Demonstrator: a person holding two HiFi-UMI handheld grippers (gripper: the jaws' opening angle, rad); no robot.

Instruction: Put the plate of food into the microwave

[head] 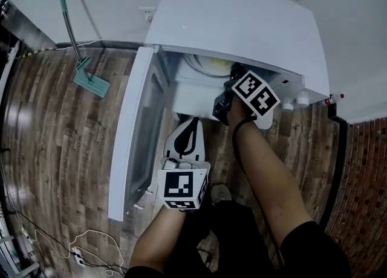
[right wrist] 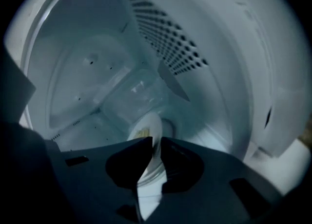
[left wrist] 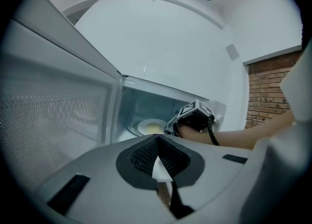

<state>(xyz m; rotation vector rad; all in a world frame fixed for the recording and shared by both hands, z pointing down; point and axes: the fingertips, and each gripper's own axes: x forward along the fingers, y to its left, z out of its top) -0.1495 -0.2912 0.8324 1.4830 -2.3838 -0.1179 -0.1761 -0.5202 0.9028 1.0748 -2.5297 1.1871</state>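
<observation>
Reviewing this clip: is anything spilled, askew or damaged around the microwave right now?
Nothing stands out. The plate sits level inside the microwave, its rim between the right gripper's jaws, with the yellow food on it and no spill visible. The door is open.

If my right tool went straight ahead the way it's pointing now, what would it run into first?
The right tool is shut on the plate, so that goes with it. Beyond the plate, the first thing looks like the inner wall of the microwave; depth is hard to judge.
</observation>
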